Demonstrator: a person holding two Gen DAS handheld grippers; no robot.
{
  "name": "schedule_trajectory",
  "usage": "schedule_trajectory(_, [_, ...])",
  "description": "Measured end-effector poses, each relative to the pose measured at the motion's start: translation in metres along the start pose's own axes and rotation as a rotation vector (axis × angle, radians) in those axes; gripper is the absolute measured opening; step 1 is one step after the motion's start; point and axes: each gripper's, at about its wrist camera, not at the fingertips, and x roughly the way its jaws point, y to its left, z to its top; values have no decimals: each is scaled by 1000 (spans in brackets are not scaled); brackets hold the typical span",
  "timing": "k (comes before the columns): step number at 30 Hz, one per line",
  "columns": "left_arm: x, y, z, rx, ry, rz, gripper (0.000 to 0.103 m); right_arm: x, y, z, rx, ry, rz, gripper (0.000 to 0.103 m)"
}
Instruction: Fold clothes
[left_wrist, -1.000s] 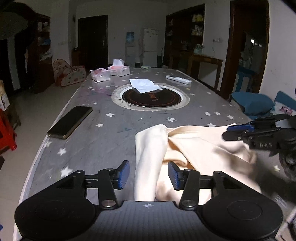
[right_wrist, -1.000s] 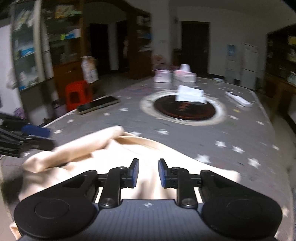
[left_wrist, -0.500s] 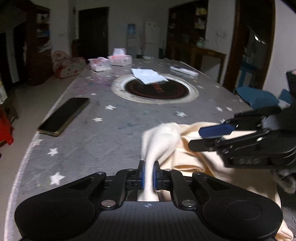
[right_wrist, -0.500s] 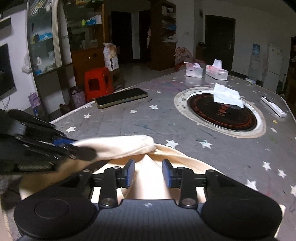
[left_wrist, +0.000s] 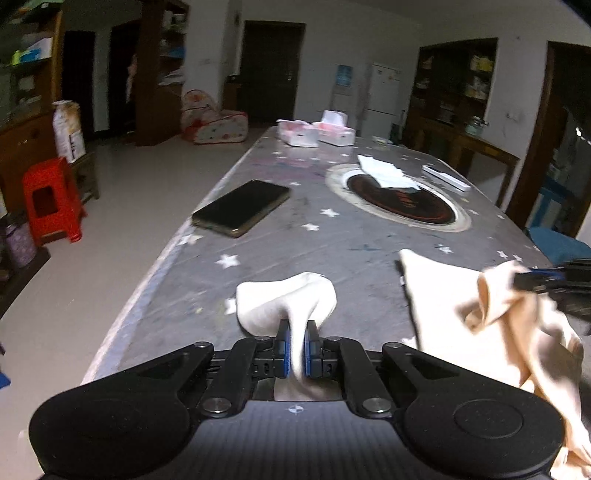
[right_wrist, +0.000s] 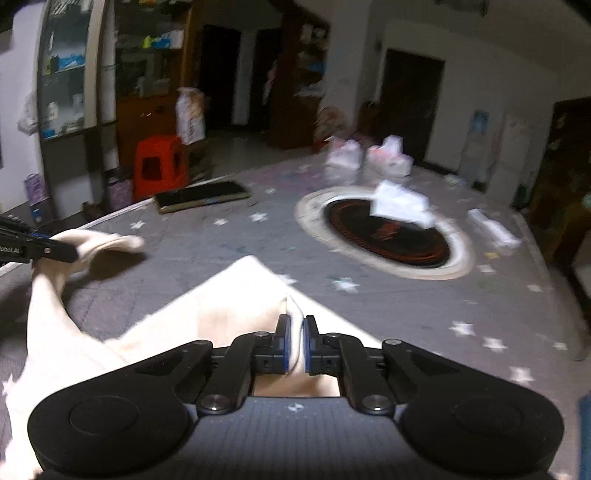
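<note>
the cream garment (left_wrist: 461, 314) lies bunched at the near end of the grey star-printed table (left_wrist: 332, 236), one part spread flat on the tabletop with a corner pointing toward the middle, other parts lifted off it. from the right wrist view the same cloth (right_wrist: 207, 314) fans out from the near edge, and a long strip of it rises to the left.

the round dark inset (left_wrist: 400, 201) with its pale ring sits in the middle of the table, a white crumpled tissue (left_wrist: 384, 171) lying on its far side. a dark phone (left_wrist: 242, 206) lies flat near the table's left edge, well apart from the cloth. two tissue boxes (left_wrist: 316, 133) stand side by side at the far end, and a white remote (left_wrist: 445, 177) rests beyond the inset to the right. a red stool (left_wrist: 50, 199) stands on the floor to the left.

the left gripper (left_wrist: 297, 349) is closed on a fold of the garment, the pinched fabric puffing out past its blue pads. the right gripper (right_wrist: 295, 347) is likewise clamped on a ridge of the cloth, its blue pads pressed against the fabric on both sides. the two grippers are spread apart, each visible at the edge of the other's view with cloth in its tips.
</note>
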Motion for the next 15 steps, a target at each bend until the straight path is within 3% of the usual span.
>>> schedule_trajectory(7, [-16,8,-16,-6,12,29,8,-69,-40,-27,56,-61,-169,6])
schedule_trajectory(15, [-33,11,-29,0,30,50,8,-134,-78,-82,139,-17,-365,5])
